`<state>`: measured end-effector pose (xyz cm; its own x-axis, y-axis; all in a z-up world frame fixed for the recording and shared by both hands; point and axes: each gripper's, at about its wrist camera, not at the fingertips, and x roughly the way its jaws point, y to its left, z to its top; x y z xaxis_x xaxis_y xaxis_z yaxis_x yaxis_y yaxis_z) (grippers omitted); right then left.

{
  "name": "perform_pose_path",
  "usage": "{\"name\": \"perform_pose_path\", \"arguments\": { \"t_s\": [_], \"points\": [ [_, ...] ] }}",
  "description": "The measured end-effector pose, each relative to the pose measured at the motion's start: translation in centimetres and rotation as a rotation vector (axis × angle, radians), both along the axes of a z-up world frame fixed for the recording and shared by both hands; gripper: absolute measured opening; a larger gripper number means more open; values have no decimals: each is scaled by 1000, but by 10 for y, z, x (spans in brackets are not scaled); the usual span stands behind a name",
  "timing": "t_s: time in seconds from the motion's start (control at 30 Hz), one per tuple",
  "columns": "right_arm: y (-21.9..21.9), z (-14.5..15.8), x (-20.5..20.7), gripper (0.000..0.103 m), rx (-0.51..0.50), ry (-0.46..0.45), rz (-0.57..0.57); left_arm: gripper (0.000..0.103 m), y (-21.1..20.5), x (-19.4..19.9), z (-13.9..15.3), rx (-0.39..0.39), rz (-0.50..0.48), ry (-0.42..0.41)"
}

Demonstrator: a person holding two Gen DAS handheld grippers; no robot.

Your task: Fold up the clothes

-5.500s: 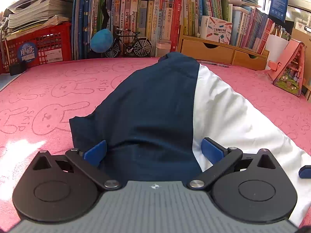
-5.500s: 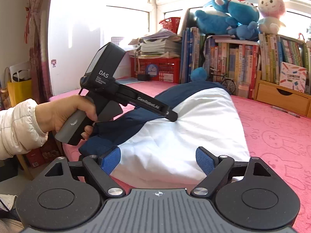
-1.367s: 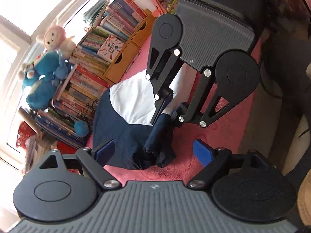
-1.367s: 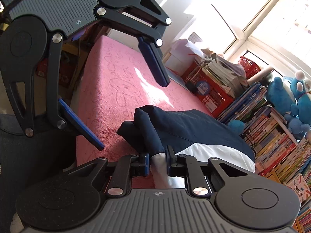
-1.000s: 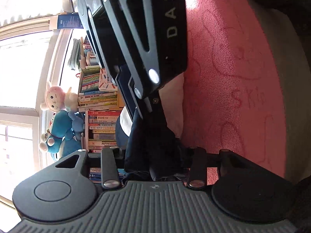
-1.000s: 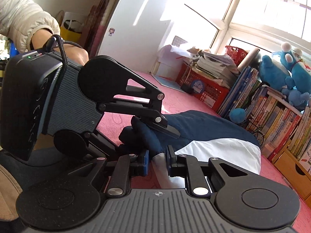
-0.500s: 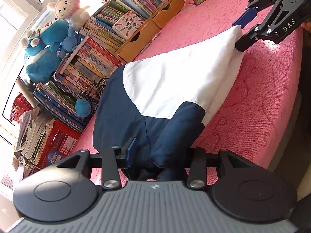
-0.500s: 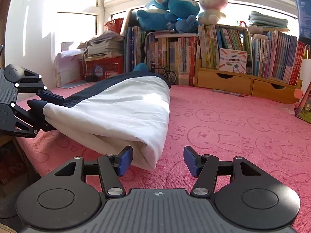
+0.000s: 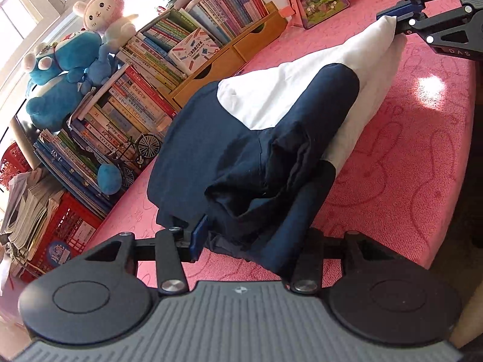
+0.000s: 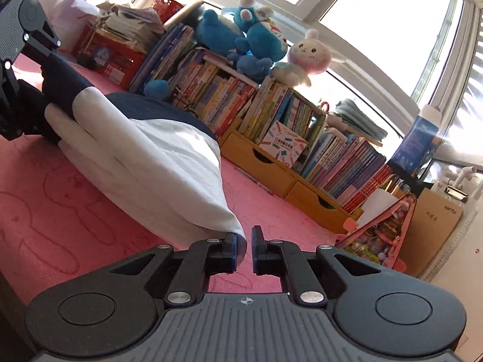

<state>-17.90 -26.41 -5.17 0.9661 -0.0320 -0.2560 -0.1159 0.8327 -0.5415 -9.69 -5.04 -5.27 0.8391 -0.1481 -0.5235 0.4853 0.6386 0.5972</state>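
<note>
Pink terry cloth, stamped with rabbit outlines, covered the table (image 9: 422, 157). On it lay the shirt (image 9: 241, 138), soft navy and white cotton folded into a long, limp bundle that ran between the two grippers. Behind it stood a row of glossy books (image 10: 229, 96) on a wooden drawer unit (image 10: 280, 178), with fuzzy plush toys (image 10: 256, 33) on top. The left gripper (image 9: 256, 235) held the bunched navy end, its jaws opening around that thick wad. The right gripper (image 10: 246, 246) was pinched tight on the white corner.
</note>
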Motion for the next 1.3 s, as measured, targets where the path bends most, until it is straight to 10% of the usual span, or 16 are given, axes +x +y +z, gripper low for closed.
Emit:
{"name": "perform_pose_path", "arguments": {
  "t_s": [0.17, 0.43, 0.53, 0.73, 0.9, 1.03, 1.13, 1.2, 1.3],
  "points": [
    [0, 0, -14, 9, 139, 115, 104, 45, 20, -1, -3, 9, 56, 30],
    [41, -3, -13, 10, 35, 74, 276, 52, 88, -19, 21, 169, 379, -28],
    [36, -4, -14, 10, 29, 88, 301, 52, 108, -19, 58, 35, 505, -21],
    [25, -4, -16, 10, 26, 110, 316, 75, 50, -11, 96, -291, 288, -85],
    [26, -5, -18, 13, 14, 116, 351, 77, -46, -1, 62, -318, 41, -49],
    [2, -2, -20, 22, 68, 204, 437, 78, -64, 7, 18, -254, 52, 42],
    [-37, 12, -7, 34, 292, 393, 506, 78, -45, 11, 1, -319, 103, 120],
    [-71, 22, 14, 71, 572, 496, 478, 79, -25, 14, 1, -428, 143, 191],
    [-124, 26, 63, 82, 1036, 548, 392, 81, -20, 11, 3, -431, 149, 194]
  ]
}}
